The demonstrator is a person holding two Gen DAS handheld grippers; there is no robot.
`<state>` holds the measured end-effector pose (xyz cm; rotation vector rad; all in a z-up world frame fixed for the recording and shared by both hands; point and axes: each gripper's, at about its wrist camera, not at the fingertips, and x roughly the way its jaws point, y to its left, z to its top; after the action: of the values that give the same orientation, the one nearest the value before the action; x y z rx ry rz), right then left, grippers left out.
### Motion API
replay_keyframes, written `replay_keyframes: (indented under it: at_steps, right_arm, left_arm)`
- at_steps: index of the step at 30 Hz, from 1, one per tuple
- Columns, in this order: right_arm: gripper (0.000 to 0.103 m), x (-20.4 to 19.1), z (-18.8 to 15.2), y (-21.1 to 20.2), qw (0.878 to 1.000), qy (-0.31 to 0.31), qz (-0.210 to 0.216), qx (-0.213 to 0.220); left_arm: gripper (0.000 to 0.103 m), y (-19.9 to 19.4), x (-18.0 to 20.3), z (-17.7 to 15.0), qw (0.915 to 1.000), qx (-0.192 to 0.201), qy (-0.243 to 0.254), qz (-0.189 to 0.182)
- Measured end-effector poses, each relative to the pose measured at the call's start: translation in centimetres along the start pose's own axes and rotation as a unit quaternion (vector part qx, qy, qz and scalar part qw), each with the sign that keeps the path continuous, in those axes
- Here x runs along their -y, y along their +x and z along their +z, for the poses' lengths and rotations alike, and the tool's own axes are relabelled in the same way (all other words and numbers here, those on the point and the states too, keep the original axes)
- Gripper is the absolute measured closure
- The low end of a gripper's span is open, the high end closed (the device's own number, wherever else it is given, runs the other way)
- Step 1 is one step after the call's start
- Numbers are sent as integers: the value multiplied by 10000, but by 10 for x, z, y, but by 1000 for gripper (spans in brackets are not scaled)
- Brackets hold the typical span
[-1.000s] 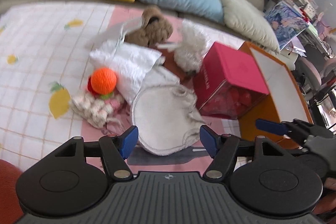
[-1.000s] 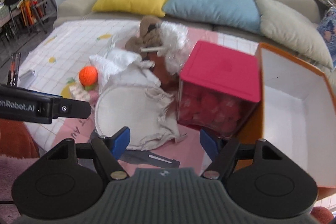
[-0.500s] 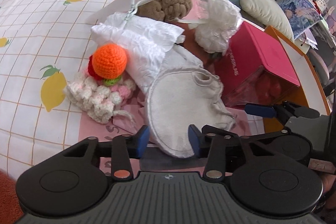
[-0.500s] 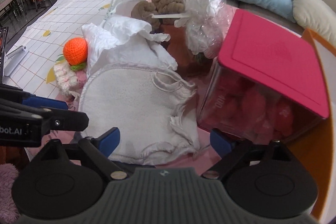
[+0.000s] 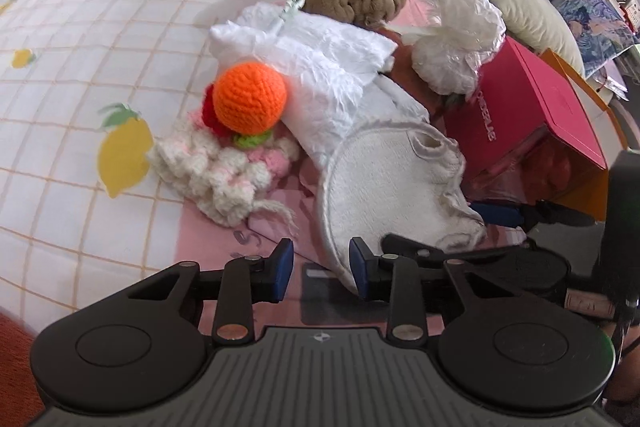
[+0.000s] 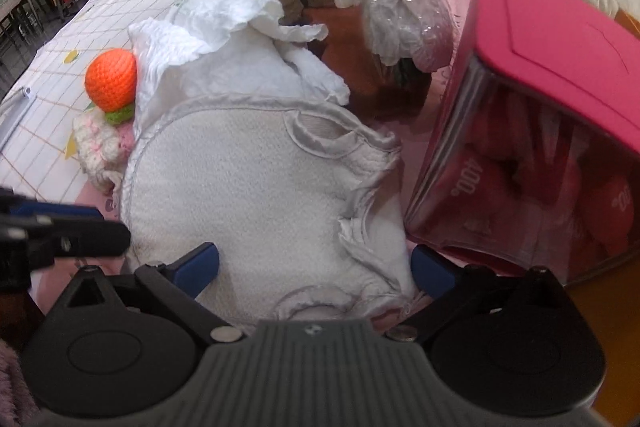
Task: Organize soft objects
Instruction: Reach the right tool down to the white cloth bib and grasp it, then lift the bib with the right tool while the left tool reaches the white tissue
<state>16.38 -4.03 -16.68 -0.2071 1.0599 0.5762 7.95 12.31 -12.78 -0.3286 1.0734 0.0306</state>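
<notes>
Over the last second both grippers have dropped toward the grey bib [image 5: 392,183], which lies flat at the centre of both wrist views beside the red-lidded box [image 5: 536,119]. The left gripper [image 5: 320,269] has just been closing around the bib's near hem, its pads not yet pressing it. The right gripper [image 6: 316,267] has just been opening and stands released, straddling the bib's lower edge, so a 2-handed lift of the bib looks imminent.

Round cream terry bib [image 6: 248,183] is lying flat, overlapping crumpled white fluffy cloth [image 5: 320,67]; orange crocheted ball [image 5: 249,97] is sitting atop pink-white knit [image 5: 224,179].
</notes>
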Motion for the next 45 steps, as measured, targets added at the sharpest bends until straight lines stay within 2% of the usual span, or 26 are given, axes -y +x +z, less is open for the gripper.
replay_keyframes:
  at_steps: [3,6,7,8,9,10,12,14,16,20,22,25,26,29,31,33,35,36,39,41,45]
  right_arm:
    - [14,-7,-1,-5,9999,-114,-7,54]
    - [39,-20,-5,-11,9995,-277,76,146]
    - [56,-24,-8,-13,9990,-370,160,178]
    - [65,-29,-8,-15,9986,-440,210,183]
    - [69,-35,-9,-17,9982,-542,154,204]
    - [80,-40,-9,-18,9974,-668,87,241]
    - [82,-46,-11,-21,9963,-814,-88,267]
    - [85,-44,-12,-26,9973,-683,-81,243]
    - [85,-31,-14,-38,9983,-504,-58,293]
    - [85,-23,-15,-69,9970,-509,-303,507]
    - [85,-23,-14,-80,9946,-671,-534,578]
    - [85,-16,-25,-93,9902,-948,-876,530]
    - [85,-10,-31,-94,9893,-991,-950,492]
    - [85,1,-37,-85,9893,-921,-1070,373]
    - [84,6,-37,-82,9913,-759,-1012,351]
    - [84,7,-35,-81,9923,-686,-962,369]
    - [84,6,-33,-79,9933,-640,-885,369]
    - [84,6,-32,-77,9938,-617,-860,349]
    - [84,11,-32,-73,9955,-461,-789,242]
    - [84,18,-31,-70,9973,-201,-681,159]
    - [84,35,-27,-68,9983,436,-390,77]
  left_arm:
    - [64,-8,6,1,9991,256,293,181]
    - [60,-14,12,3,9961,489,573,451]
    - [58,-15,13,3,9955,515,626,495]
    - [57,-16,14,3,9953,518,650,503]
    - [57,-16,15,3,9953,505,671,488]
    - [57,-16,16,3,9952,492,699,480]
    - [57,-17,18,2,9943,520,774,512]
    - [55,-21,19,2,9932,599,830,549]
    - [46,-25,19,1,9920,718,867,579]
    - [39,-31,21,5,9888,884,1026,627]
    - [39,-31,22,8,9895,879,1018,522]
    - [39,-27,20,15,9947,846,579,87]
    - [39,-25,20,16,9952,862,465,42]
    - [35,-14,31,21,9921,1076,523,380]
    - [27,-7,46,19,9828,1313,1052,769]
    - [26,0,65,16,9692,1425,1722,1038]
    - [19,6,80,12,9545,1533,2305,1110]
    - [11,10,85,11,9479,1546,2538,1146]
    - [9,24,96,11,9298,1441,3130,1292]
    - [9,33,96,12,9230,1293,3356,1368]
    - [9,45,93,16,9151,1105,3560,1540]
